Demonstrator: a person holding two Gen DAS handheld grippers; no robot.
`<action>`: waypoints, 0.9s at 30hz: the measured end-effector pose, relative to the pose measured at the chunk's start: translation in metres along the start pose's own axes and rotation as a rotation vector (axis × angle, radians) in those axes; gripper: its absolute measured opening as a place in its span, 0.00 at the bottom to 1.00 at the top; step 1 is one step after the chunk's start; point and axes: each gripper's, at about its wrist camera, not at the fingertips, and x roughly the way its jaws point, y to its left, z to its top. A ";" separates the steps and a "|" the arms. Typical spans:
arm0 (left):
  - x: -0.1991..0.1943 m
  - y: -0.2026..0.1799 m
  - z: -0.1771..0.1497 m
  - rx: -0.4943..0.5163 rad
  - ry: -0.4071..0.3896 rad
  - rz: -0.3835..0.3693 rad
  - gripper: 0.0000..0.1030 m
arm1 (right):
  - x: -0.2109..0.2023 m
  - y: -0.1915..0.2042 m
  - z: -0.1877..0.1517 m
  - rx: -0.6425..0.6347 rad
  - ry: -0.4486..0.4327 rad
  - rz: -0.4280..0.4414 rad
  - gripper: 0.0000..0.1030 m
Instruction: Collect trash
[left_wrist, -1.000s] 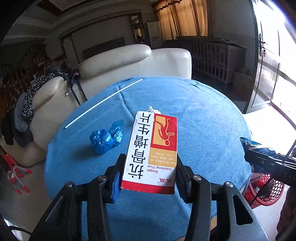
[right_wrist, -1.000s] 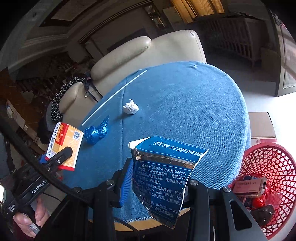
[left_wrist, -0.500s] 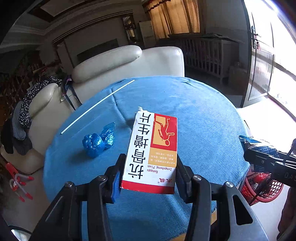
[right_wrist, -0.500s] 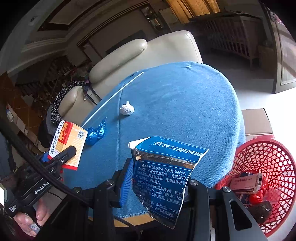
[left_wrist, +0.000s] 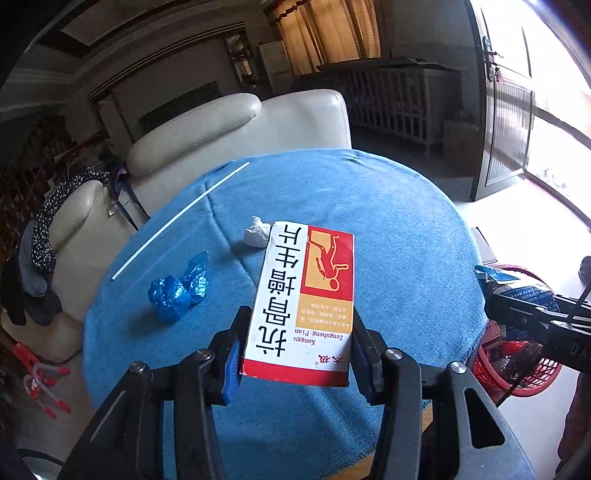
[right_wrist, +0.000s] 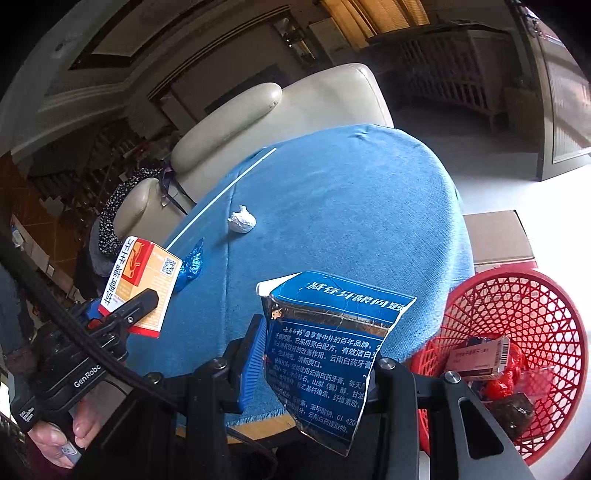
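My left gripper (left_wrist: 295, 354) is shut on a white, red and orange medicine box (left_wrist: 303, 302), held above the near edge of the round blue-clothed table (left_wrist: 388, 229); the box also shows in the right wrist view (right_wrist: 140, 284). My right gripper (right_wrist: 317, 354) is shut on a torn blue toothpaste box (right_wrist: 328, 354), held above the table's near right edge beside a red mesh basket (right_wrist: 517, 317) on the floor. A crumpled blue wrapper (left_wrist: 177, 288), a white paper wad (left_wrist: 256, 234) and a long white stick (left_wrist: 177, 221) lie on the table.
The basket holds a small box (right_wrist: 480, 356) and other scraps. A cream leather sofa (left_wrist: 236, 136) stands behind the table. A cardboard box (right_wrist: 498, 236) sits on the floor past the basket. A red and white object (left_wrist: 40, 376) lies on the floor at left.
Both grippers have drawn back and risen from the table, each still holding its box. The right gripper has shifted toward the basket, which shows more fully now.
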 end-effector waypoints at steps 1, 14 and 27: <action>0.000 -0.003 0.001 0.003 0.001 -0.001 0.49 | -0.001 -0.002 0.000 0.003 0.001 0.000 0.41; 0.003 -0.036 0.010 0.076 0.003 -0.032 0.49 | -0.013 -0.026 -0.003 0.055 -0.011 -0.015 0.41; 0.006 -0.066 0.016 0.143 0.002 -0.068 0.49 | -0.023 -0.051 -0.004 0.106 -0.026 -0.040 0.41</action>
